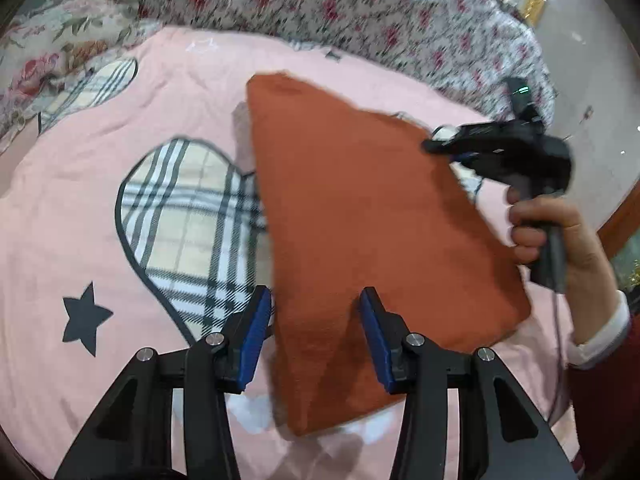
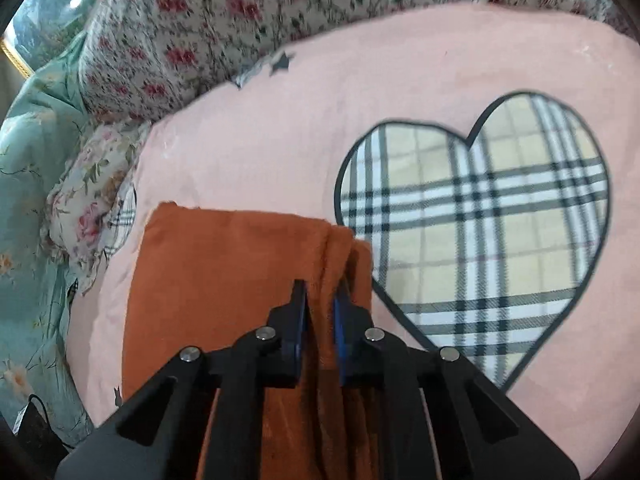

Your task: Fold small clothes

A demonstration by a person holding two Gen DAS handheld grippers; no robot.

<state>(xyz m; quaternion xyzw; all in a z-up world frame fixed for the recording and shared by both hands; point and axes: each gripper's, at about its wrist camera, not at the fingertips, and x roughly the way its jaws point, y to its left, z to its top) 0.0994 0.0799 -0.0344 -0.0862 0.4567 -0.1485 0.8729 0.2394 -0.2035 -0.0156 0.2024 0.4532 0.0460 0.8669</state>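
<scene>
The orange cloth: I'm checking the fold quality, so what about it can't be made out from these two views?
- Orange cloth, near end: left wrist view, hidden behind the left gripper.
- Pinched part: right wrist view, covered by the right gripper and its linkage.
- Layer count: only edge creases show in either view.
- Garment type: no telling features visible.

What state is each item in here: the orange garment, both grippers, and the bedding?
Orange garment: partly folded, lying on the bed, one edge bunched in the right gripper.
Right gripper: shut on the garment's edge.
Left gripper: open, hovering over the garment's near end.
Pink bedspread: spread flat under the garment.
Floral quilt: rumpled behind.
</scene>
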